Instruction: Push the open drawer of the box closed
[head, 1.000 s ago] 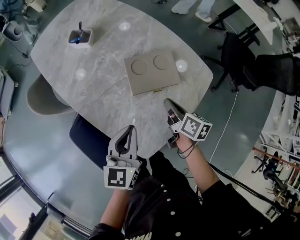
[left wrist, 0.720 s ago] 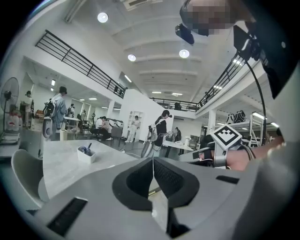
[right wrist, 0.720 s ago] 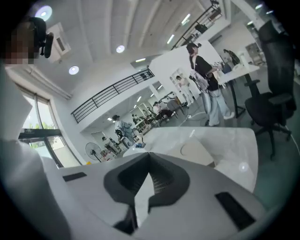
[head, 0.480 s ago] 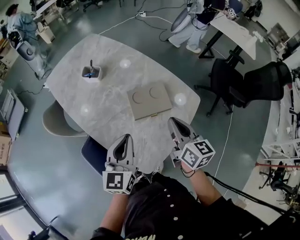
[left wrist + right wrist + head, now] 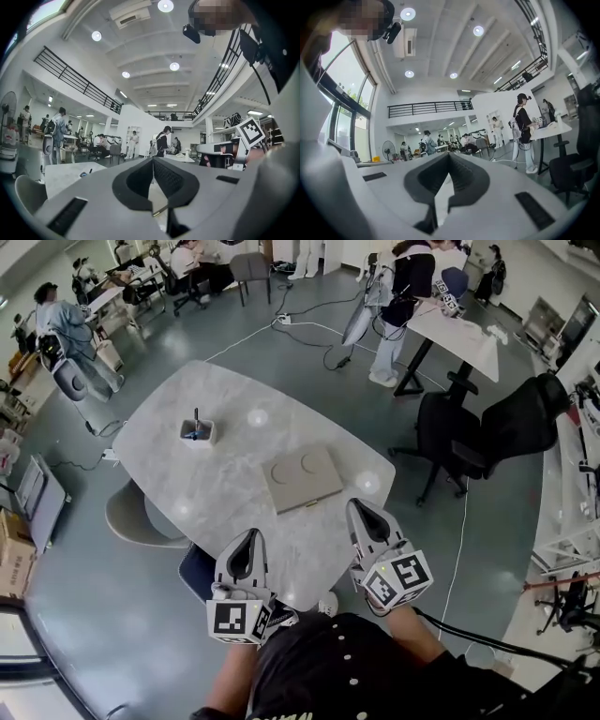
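The left hand-held gripper (image 5: 250,538) and right hand-held gripper (image 5: 360,510) hover over the near edge of the counter (image 5: 178,474). Each has its jaws pressed together on nothing. Both gripper views look out across the room, not down at the counter. The box (image 5: 302,478), flat and beige with two round dents on top, lies mid-counter just beyond and between them, touching neither. Its near face looks flush, but the drawer is too small to make out. A white pen cup (image 5: 197,431) stands far left. A black chair (image 5: 497,432) sits off right.
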Demonstrator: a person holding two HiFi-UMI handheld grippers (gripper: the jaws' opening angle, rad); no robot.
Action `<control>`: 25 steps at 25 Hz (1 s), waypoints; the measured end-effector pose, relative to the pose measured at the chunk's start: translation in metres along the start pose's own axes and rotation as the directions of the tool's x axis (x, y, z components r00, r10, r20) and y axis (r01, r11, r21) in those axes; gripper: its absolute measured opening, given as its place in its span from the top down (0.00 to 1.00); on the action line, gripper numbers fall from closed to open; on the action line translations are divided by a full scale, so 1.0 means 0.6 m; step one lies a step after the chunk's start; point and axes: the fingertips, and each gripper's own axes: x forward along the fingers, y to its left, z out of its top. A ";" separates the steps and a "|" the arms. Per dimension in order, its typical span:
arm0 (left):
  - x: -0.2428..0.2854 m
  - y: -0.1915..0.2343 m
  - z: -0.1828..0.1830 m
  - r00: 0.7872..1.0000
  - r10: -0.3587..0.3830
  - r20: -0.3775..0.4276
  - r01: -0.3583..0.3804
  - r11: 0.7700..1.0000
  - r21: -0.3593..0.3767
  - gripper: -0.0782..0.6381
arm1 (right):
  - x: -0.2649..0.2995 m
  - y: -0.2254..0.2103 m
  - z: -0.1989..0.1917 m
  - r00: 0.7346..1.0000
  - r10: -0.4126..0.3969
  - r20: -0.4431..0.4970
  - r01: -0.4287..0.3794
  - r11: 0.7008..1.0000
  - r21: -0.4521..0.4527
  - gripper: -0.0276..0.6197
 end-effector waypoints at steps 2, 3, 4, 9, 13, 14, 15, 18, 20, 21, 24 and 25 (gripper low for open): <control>-0.004 -0.002 0.014 1.000 0.003 0.022 -0.003 1.000 0.006 0.87 | -0.005 0.005 0.014 1.000 0.000 0.025 0.001 1.000 -0.023 0.96; -0.005 -0.002 0.022 0.999 0.006 0.033 -0.006 1.000 0.009 0.87 | -0.007 0.007 0.021 0.999 0.000 0.037 0.002 0.999 -0.034 0.96; -0.006 -0.001 0.029 0.999 0.010 0.044 -0.010 1.000 0.013 0.87 | -0.008 0.010 0.028 0.999 0.000 0.045 0.002 0.999 -0.044 0.96; -0.019 0.007 0.058 0.996 0.033 0.083 -0.035 0.999 0.024 0.87 | -0.016 0.024 0.035 0.998 0.008 0.064 -0.003 0.997 -0.078 0.96; -0.025 0.009 0.064 0.994 0.041 0.099 -0.044 0.998 0.034 0.87 | -0.019 0.027 0.033 0.997 0.008 0.073 -0.002 0.996 -0.084 0.96; -0.026 0.009 0.064 0.994 0.041 0.100 -0.045 0.998 0.038 0.87 | -0.018 0.029 0.034 0.997 0.008 0.075 -0.001 0.996 -0.088 0.96; -0.027 0.009 0.065 0.994 0.042 0.102 -0.046 0.998 0.044 0.87 | -0.018 0.029 0.034 0.997 0.008 0.075 -0.001 0.996 -0.092 0.96; -0.026 0.007 0.068 0.993 0.041 0.107 -0.047 0.997 0.055 0.87 | -0.014 0.029 0.032 0.997 0.007 0.071 0.000 0.995 -0.101 0.96; -0.025 0.007 0.068 0.993 0.041 0.108 -0.048 0.997 0.057 0.87 | -0.013 0.030 0.033 0.997 0.009 0.073 -0.001 0.994 -0.108 0.96; -0.024 0.007 0.067 0.993 0.043 0.106 -0.049 0.997 0.058 0.87 | -0.012 0.030 0.033 0.997 0.011 0.074 -0.003 0.994 -0.109 0.96; -0.024 0.007 0.066 0.994 0.047 0.101 -0.053 0.997 0.059 0.87 | -0.009 0.030 0.035 0.997 0.014 0.072 -0.006 0.994 -0.107 0.96; -0.024 0.007 0.065 0.994 0.049 0.098 -0.055 0.997 0.061 0.87 | -0.008 0.030 0.035 0.997 0.015 0.071 -0.007 0.994 -0.105 0.96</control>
